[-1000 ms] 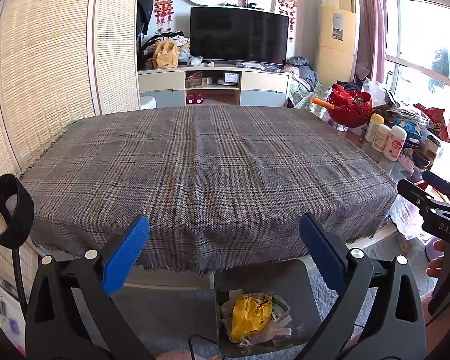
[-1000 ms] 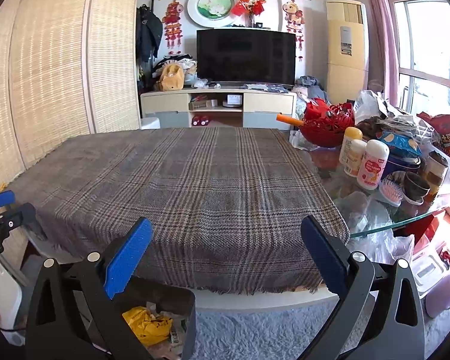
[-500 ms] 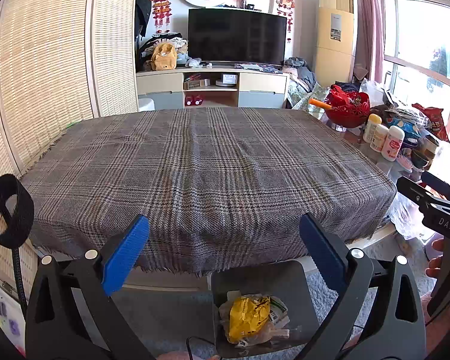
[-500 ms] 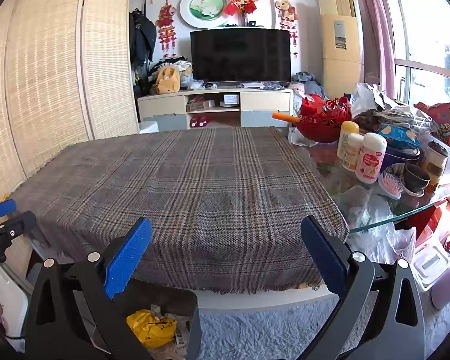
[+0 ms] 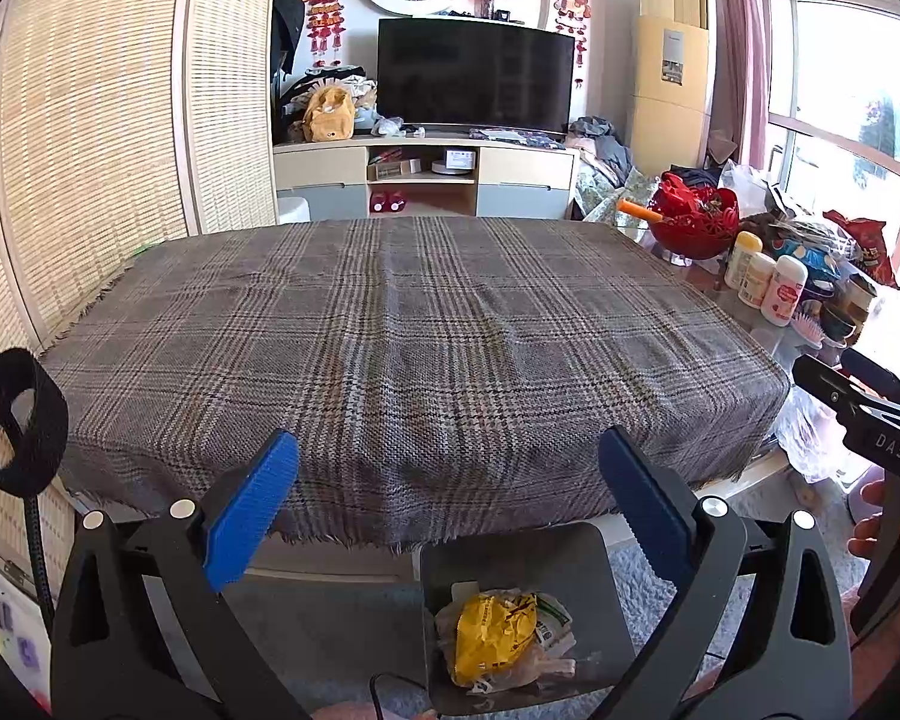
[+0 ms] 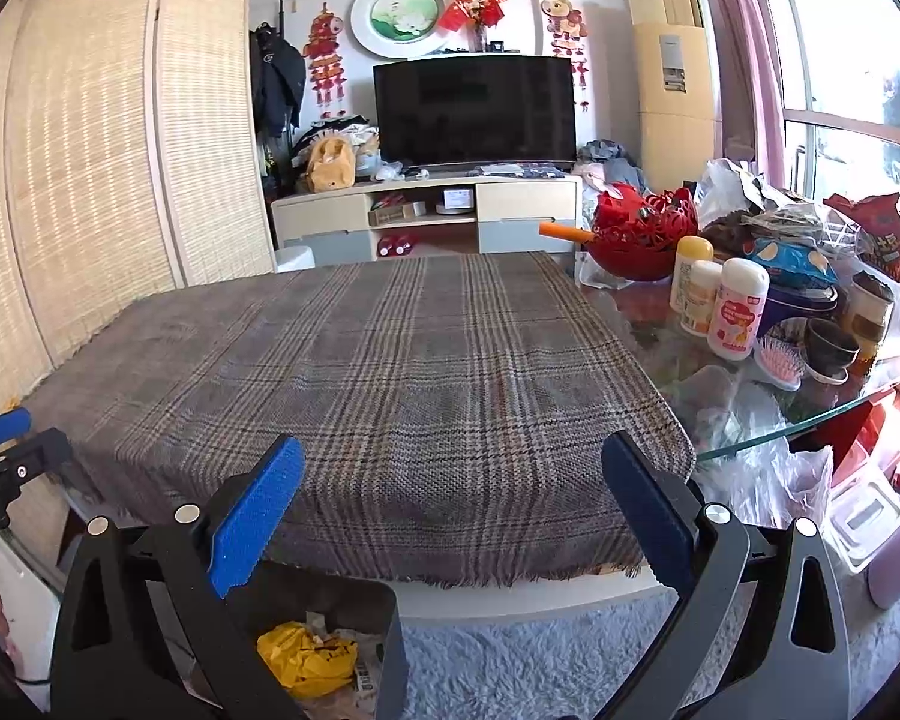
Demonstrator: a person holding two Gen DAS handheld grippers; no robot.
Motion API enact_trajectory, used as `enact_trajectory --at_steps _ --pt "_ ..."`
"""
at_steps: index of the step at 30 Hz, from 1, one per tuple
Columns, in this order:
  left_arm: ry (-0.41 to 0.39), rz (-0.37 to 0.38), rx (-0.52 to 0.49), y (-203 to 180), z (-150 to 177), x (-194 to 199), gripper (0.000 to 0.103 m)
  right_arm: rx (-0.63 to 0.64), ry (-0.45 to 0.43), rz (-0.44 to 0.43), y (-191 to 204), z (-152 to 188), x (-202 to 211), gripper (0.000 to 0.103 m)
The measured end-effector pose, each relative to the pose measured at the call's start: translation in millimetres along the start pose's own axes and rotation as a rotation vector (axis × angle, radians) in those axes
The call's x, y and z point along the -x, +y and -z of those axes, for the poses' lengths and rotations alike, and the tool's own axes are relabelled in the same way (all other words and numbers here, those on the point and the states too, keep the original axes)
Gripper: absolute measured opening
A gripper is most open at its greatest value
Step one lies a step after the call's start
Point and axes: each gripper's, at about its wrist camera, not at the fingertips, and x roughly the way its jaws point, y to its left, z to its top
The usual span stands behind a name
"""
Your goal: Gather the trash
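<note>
Both tongs, left tongs (image 5: 444,516) and right tongs (image 6: 450,516), hang apart and empty above the bin (image 5: 606,576) (trash (image 5: 498,636) already inside); scan the plaid worktop (image 5: 390,330) behind it before reaching again.

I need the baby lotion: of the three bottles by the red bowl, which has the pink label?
The white-capped bottle nearest the camera, beside the pink hairbrush; the yellow-capped bottle and the middle bottle have orange labels.

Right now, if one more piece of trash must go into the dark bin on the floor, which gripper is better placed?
Left. In its own view the bin lies between its open fingers, just below. The right gripper, also open and empty, sees the bin low at its left side.
</note>
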Motion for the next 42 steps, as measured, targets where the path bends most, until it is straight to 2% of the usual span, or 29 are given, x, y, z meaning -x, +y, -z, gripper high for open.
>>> enact_trajectory --at_steps 28,42 --pt "-0.001 -0.001 0.005 0.3 -1.2 2.3 0.095 -0.021 0.005 -0.013 -5.5 0.0 -0.9 0.100" --pt "0.000 -0.037 0.006 -1.8 -1.1 4.1 0.095 -0.026 0.009 -0.013 -7.0 0.0 -2.0 0.100"
